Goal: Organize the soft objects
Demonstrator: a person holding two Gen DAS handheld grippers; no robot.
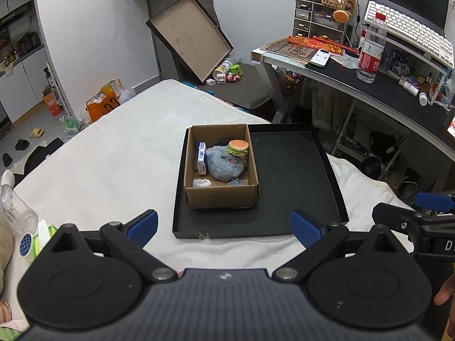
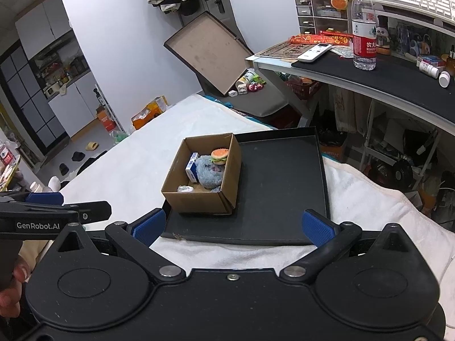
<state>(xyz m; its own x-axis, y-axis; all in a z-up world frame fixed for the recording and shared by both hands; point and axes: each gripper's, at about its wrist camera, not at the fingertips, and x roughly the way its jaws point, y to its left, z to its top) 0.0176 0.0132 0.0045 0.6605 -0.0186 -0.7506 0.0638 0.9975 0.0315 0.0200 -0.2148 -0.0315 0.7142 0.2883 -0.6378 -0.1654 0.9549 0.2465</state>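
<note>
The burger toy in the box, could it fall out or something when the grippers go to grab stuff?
It might. The burger toy perches high on the blue plush, near the cardboard box wall, so a nudge could tip it. The box is crowded, so wide-open fingers could snag the blue-and-white carton.

White lettering "GenRobot.AI" reads on the black body of the left gripper (image 2: 42, 207), seen side-on in the right wrist view. Water bottle (image 2: 363, 25) on the counter (image 2: 398, 76): red label with white characters "农夫", smaller print below illegible. The right gripper (image 1: 432, 201) shows a partial white "D"; blue-white carton (image 1: 201, 157) print too small to read.
</note>
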